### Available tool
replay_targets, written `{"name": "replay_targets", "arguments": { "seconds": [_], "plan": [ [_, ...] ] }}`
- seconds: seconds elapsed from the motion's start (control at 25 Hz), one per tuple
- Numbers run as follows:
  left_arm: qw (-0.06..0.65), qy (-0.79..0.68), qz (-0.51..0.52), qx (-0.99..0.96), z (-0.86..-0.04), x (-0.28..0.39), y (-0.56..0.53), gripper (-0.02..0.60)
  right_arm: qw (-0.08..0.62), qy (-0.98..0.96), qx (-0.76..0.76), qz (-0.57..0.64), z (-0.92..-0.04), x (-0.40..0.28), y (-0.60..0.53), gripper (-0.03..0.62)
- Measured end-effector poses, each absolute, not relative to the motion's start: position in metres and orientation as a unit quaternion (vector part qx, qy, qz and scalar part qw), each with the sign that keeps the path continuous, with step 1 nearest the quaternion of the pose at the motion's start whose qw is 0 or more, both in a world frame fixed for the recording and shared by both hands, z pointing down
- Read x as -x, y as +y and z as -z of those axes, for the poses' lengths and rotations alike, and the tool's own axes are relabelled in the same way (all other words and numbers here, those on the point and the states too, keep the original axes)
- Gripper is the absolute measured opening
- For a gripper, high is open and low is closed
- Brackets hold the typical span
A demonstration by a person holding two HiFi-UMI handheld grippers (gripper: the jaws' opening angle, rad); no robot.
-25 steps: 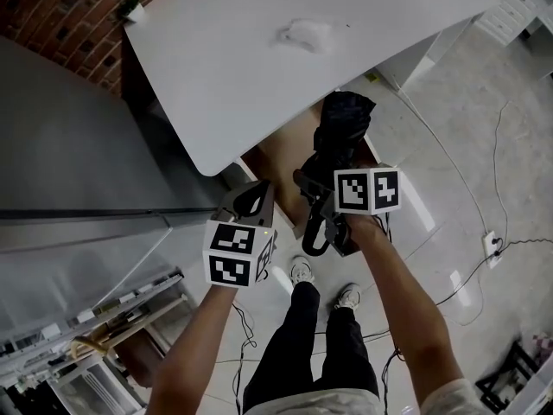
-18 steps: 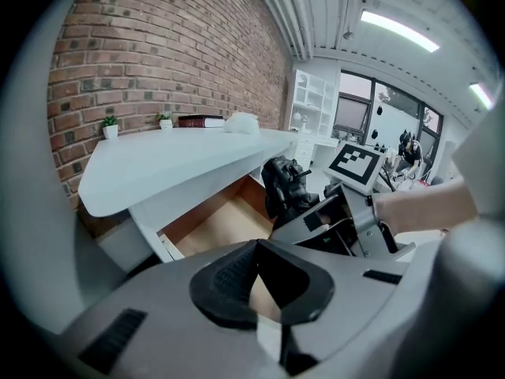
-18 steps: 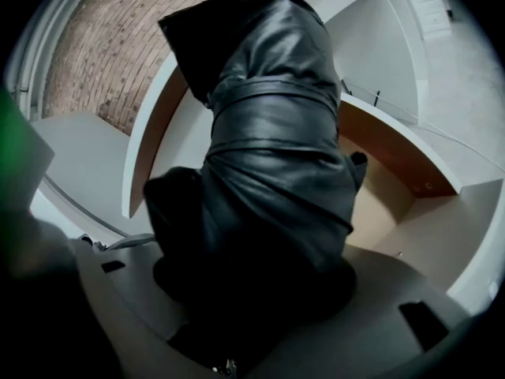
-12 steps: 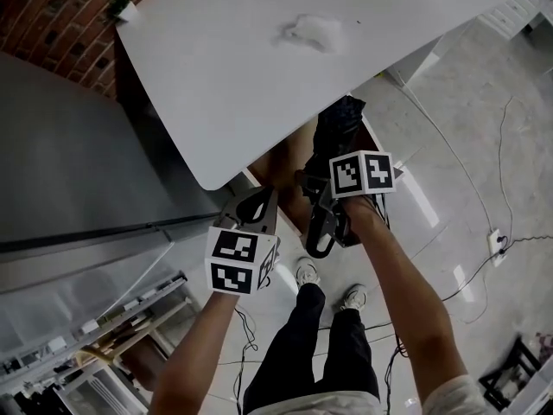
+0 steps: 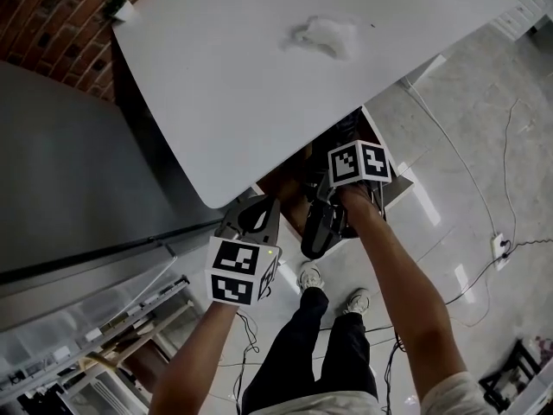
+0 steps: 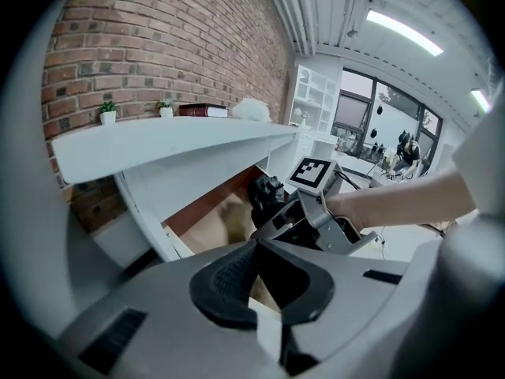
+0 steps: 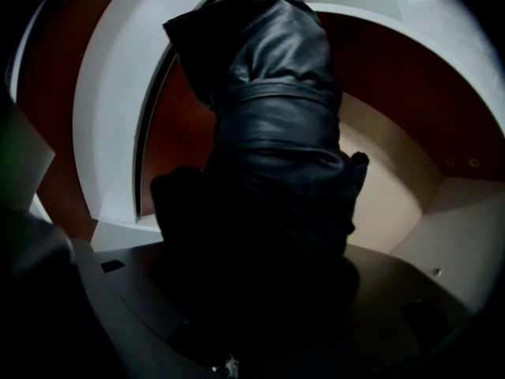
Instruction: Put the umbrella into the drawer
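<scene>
In the head view the table (image 5: 259,76) edge runs diagonally through mid-frame, right above the open drawer (image 5: 383,150); the right gripper (image 5: 331,184) sits just under that edge at centre right, its jaws set wide and clamped on the black folded umbrella (image 7: 268,133); the umbrella's far end is inside the drawer, over the beige floor; in the right gripper view the white drawer wall curves close on the left, while bare floor lies open at the right; the left gripper (image 6: 257,268) hangs at lower centre-left, jaws closed on nothing, clear of the drawer's front.

A second ago the umbrella stood out in front of the table edge; now most of it is tucked beneath, and the right gripper's cube has moved up the frame towards the edge.

The only print is the black-and-white square patterns on the cubes.
</scene>
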State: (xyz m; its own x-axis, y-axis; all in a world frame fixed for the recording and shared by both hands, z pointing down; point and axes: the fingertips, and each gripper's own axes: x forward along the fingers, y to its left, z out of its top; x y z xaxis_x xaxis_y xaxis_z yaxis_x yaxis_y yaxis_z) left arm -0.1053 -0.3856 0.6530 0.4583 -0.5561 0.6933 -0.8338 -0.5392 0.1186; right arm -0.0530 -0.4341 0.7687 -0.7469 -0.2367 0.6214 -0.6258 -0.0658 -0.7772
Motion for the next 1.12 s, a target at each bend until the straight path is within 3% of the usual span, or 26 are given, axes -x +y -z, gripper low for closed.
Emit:
{"name": "replay_targets", "arguments": {
  "seconds": [1.12],
  "plan": [
    [0.233, -0.418, -0.326, -0.815, -0.666, 0.118, -0.384, -0.002, 0.125, -0.614, -0.344, -0.7, -0.805, 0.054, -0.431, 0.304]
  ]
}}
